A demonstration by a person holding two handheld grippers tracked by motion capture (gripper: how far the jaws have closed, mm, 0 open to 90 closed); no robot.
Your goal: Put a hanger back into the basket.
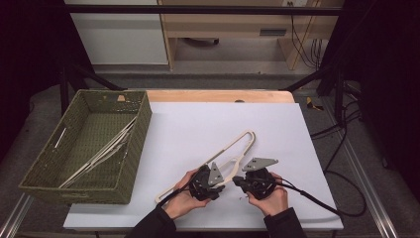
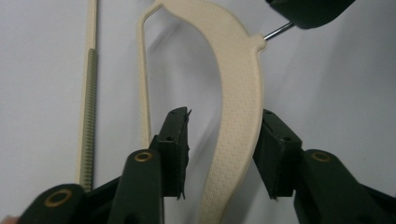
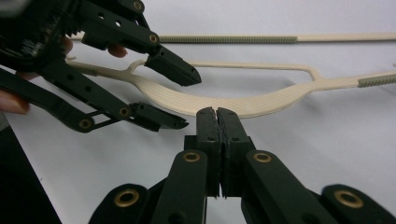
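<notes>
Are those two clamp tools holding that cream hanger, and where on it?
The right hand-held gripper is shut on the cream hanger at its metal hook. The left hand-held gripper straddles its broad curved neck, one pad touching, not yet clamped.

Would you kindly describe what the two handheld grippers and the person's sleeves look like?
Both the left gripper and right gripper are black linkage jaws with brass-coloured pivot rivets, each topped by a grey three-cornered plate. A black cable trails from the right one. The sleeves are dark.

One cream hanger (image 1: 233, 151) on the table – several more in one green basket (image 1: 141, 134)
</notes>
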